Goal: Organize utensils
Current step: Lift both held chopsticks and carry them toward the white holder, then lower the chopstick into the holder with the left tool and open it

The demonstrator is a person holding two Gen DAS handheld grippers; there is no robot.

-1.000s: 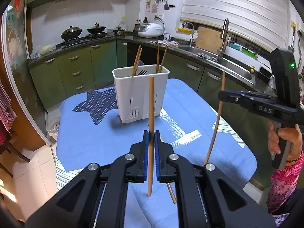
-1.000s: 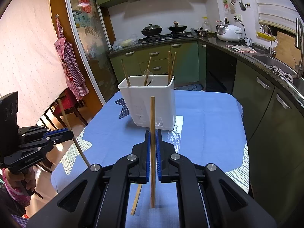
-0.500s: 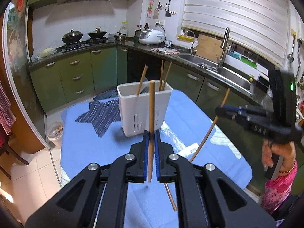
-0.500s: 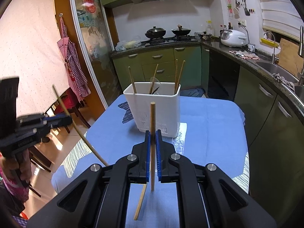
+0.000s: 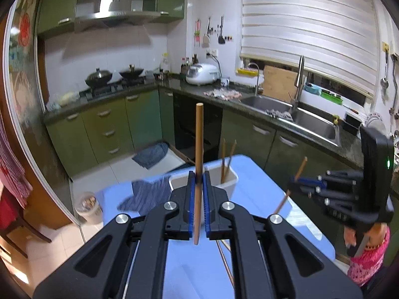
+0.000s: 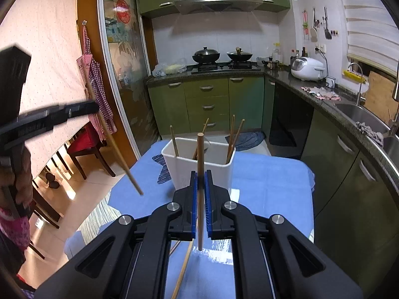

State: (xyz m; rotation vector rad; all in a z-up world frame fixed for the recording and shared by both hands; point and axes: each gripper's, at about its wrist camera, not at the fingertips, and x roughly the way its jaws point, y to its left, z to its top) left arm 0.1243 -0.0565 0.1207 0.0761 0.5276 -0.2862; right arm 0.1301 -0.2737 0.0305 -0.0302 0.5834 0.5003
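White holder (image 6: 199, 168) contains several upright chopsticks (image 6: 231, 137).

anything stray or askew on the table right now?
Yes. One chopstick lies loose and slanted on the blue tablecloth, outside the white utensil holder where the others stand. Each hand-held gripper, left and right, clamps another chopstick upright.

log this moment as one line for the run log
left gripper: shut on chopstick | right gripper: shut on chopstick | white holder: chopsticks inside | loose chopstick on blue cloth
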